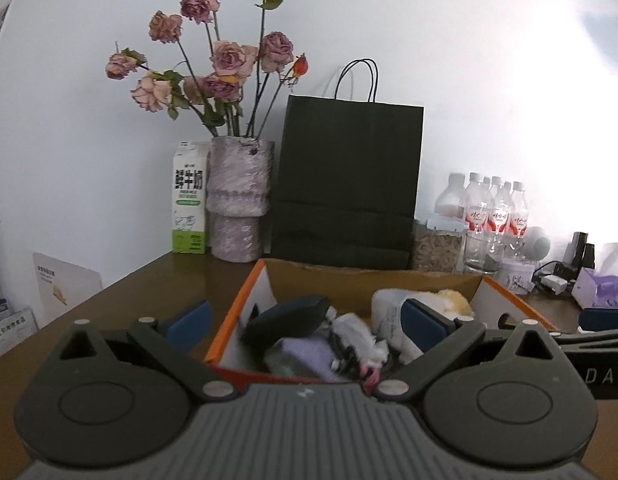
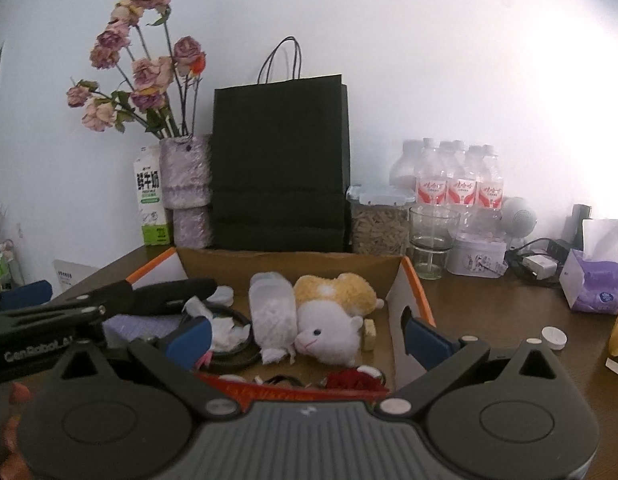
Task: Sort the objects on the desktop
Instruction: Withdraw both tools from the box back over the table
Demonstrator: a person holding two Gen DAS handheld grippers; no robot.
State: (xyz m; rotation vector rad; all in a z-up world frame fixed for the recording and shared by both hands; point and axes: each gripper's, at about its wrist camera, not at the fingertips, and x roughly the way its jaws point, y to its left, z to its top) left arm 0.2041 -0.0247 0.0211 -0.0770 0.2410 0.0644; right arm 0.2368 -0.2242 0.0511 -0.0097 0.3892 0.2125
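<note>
An open cardboard box with orange edges [image 2: 413, 276] sits on the brown desk and also shows in the left wrist view [image 1: 233, 312]. Inside lie a white-and-yellow plush toy [image 2: 333, 320], a clear bottle [image 2: 273, 312], a black case [image 1: 285, 316], a purple item [image 1: 309, 354] and crumpled white tissue [image 1: 357, 336]. My left gripper [image 1: 307, 322] is open and empty, hovering over the box's left part. My right gripper [image 2: 307, 334] is open and empty over the box's right part.
A black paper bag [image 2: 281, 160], vase of dried roses [image 2: 185, 184], milk carton [image 2: 151, 204], grain jar [image 2: 381, 224], glass [image 2: 433, 236], water bottles [image 2: 461, 184] and tin [image 2: 477, 258] line the wall. A purple tissue pack [image 2: 597, 284] and white cap [image 2: 553, 337] lie right.
</note>
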